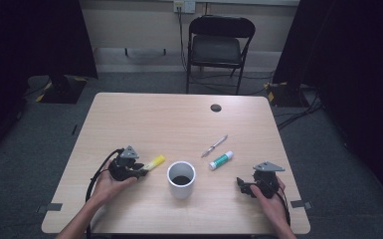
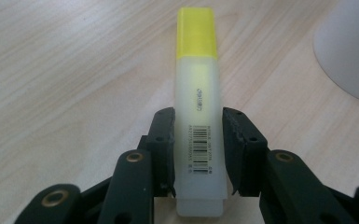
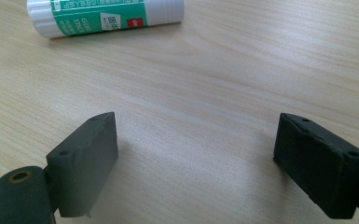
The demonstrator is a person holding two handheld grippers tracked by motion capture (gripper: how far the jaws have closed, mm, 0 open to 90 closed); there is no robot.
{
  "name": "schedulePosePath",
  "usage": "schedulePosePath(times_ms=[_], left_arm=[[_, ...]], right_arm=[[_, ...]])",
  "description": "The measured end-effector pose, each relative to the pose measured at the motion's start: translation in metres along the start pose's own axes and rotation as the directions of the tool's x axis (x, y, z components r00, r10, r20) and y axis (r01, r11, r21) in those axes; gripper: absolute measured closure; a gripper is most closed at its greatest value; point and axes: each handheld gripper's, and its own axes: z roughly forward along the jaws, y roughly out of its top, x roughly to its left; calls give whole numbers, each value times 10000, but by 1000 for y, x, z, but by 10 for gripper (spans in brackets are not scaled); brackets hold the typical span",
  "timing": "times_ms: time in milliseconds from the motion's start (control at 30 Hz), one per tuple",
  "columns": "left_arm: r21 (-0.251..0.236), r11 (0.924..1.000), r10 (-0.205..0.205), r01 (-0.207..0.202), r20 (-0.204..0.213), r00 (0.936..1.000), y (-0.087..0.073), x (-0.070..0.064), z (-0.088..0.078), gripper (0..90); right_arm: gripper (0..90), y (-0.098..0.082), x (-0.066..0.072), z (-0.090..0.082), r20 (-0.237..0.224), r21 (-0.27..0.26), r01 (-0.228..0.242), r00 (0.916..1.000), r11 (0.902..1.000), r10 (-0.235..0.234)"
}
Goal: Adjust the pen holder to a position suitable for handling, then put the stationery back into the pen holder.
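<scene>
Between both hands, white cup [image 1: 181,179] upright, dark inside, left tongs [image 2: 198,140] clamped on highlighter [image 2: 199,112], right tongs [image 3: 196,158] apart.

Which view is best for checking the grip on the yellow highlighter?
Left gripper view: the highlighter lies lengthwise between the left hand-held gripper pads, both pressing its sides, barcode readable. High view shows the highlighter small, its yellow cap poking out beside the white cup.

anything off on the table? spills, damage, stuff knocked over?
Nothing stands out. The white cup stands upright with no spill around it; the pen and glue stick lie flat on the table. The left gripper is clamped squarely on the yellow highlighter. The right gripper is open, holding nothing.
</scene>
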Motion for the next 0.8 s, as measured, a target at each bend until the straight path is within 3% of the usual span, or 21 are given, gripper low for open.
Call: schedulePosePath(times_ms=[167,400,533,667,800], left_arm=[[-112,9999,-127,127,2,9999,-9,-3,-6,658],[132,9998,-165,163,170,9997,-14,-6,-14,654],[-99,9993,-369,372,291,9989,-13,-5,-14,575],[-653,9964,-520,535,258,9983,-1,0,-19,542],[-775,9963,-354,379,330,9988,14,3,-19,540]], right_arm=[[125,0,0,0,-1,6,-12,10000,10000,12],[125,0,0,0,3,6,-15,10000,10000,15],[124,1,0,1,35,-6,-40,10000,10000,40],[124,1,0,1,49,7,-58,10000,10000,58],[124,1,0,1,51,14,-61,10000,10000,61]])
